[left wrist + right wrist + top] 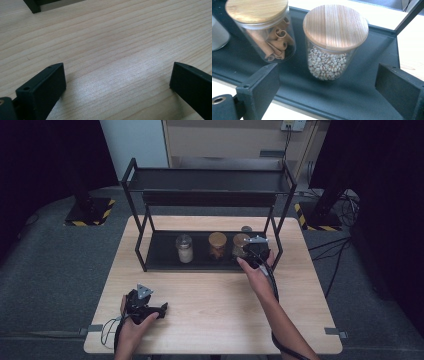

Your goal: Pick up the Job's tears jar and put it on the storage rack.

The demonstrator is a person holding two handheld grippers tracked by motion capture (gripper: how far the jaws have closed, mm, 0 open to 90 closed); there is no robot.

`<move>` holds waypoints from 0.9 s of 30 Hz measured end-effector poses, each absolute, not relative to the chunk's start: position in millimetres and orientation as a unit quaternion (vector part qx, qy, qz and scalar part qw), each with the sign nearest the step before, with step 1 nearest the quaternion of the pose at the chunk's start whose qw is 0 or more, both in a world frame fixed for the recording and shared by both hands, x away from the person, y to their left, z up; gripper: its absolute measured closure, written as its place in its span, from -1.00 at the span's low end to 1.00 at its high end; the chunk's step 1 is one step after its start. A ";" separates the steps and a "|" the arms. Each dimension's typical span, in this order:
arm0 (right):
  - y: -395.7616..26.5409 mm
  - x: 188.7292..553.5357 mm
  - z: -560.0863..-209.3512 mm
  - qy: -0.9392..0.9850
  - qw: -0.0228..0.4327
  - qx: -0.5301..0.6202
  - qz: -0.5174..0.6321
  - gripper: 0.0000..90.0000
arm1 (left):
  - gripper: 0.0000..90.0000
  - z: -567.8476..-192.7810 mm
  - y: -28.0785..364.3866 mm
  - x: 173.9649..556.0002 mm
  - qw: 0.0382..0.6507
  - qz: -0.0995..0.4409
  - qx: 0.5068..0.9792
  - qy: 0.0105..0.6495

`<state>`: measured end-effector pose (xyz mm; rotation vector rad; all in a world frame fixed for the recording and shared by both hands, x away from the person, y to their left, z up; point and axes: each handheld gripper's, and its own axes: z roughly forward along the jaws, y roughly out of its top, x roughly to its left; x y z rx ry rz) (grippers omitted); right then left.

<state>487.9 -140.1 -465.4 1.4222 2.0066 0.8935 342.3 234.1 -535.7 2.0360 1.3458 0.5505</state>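
Observation:
A black two-tier rack (137, 247) stands on the wooden table (210, 310). Its lower shelf (367, 100) holds three glass jars with wooden lids. One has pale contents (184, 249), one holds cinnamon sticks (217, 245) (265, 35), and one holds small pale beans (239, 245) (332, 47). My right gripper (256, 252) (327, 77) is open at the shelf's right end. Its jaws stand wide just in front of the bean jar and do not touch it. My left gripper (159, 310) (117, 75) rests open over bare wood at the table's front left, with nothing in it.
The rack's upper shelf (207, 180) overhangs the jars, and its right posts (278, 235) stand close to my right gripper. A rack foot (32, 6) is far ahead of the left jaws. A small round object (246, 228) sits behind the rack.

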 end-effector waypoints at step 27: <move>-149.1 440.0 -452.1 0.747 0.247 0.513 0.344 -0.87 | -1.00 -535.7 234.1 342.3 0.315 0.209 0.772 0.511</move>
